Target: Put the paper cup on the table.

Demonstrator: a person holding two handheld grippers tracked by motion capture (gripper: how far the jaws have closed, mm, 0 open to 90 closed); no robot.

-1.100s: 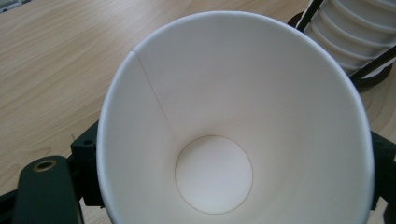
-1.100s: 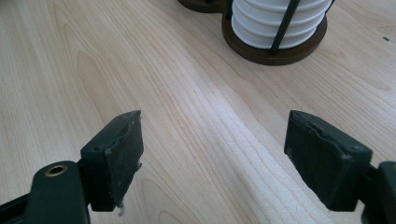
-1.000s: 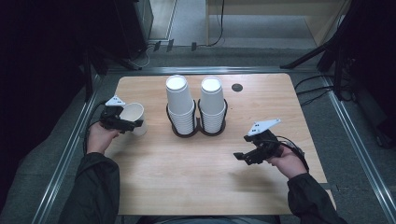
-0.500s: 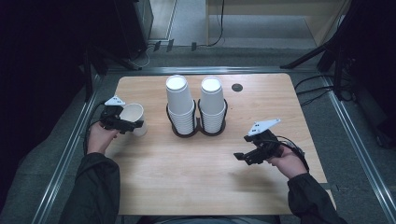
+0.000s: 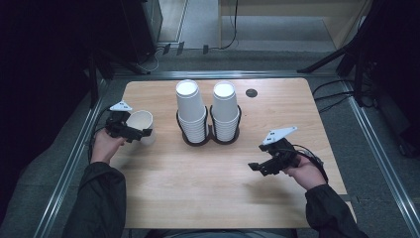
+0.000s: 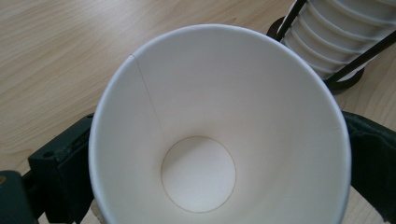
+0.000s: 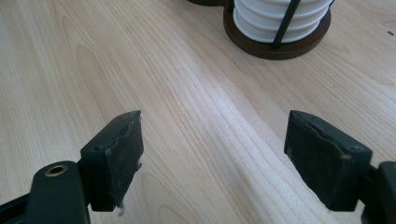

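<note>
- Fingers of the left gripper (image 5: 140, 132) have just been opening around the single paper cup (image 5: 142, 125); in the left gripper view the cup (image 6: 219, 135) sits upright between the two black jaws, which flank its wall at either side, and whether the pads still brush the paper cannot be told from that view.
- Compared with the high view a second ago, the cup stands in the same spot at the left edge of the table (image 5: 208, 183), mouth up, well apart from the two cup stacks (image 5: 190, 111) in their black holder (image 5: 210, 139).
- Neither hand has shifted place between those frames; only the left jaws have widened.
- Right gripper (image 5: 257, 167) hovers low over bare wood at the right of the table, its fingers (image 7: 119, 149) spread apart with nothing between them, the holder's base (image 7: 275, 44) ahead of it.
- Judging from this, the cup is being let go: it seems set down on the table, standing free beside the stacks.
- What remains, as I read it, is for the left hand to draw back without tipping the light cup, since the jaws stay close on both sides.
- A sideways pull risks knocking it; a straight retreat along the jaws looks safer.
</note>
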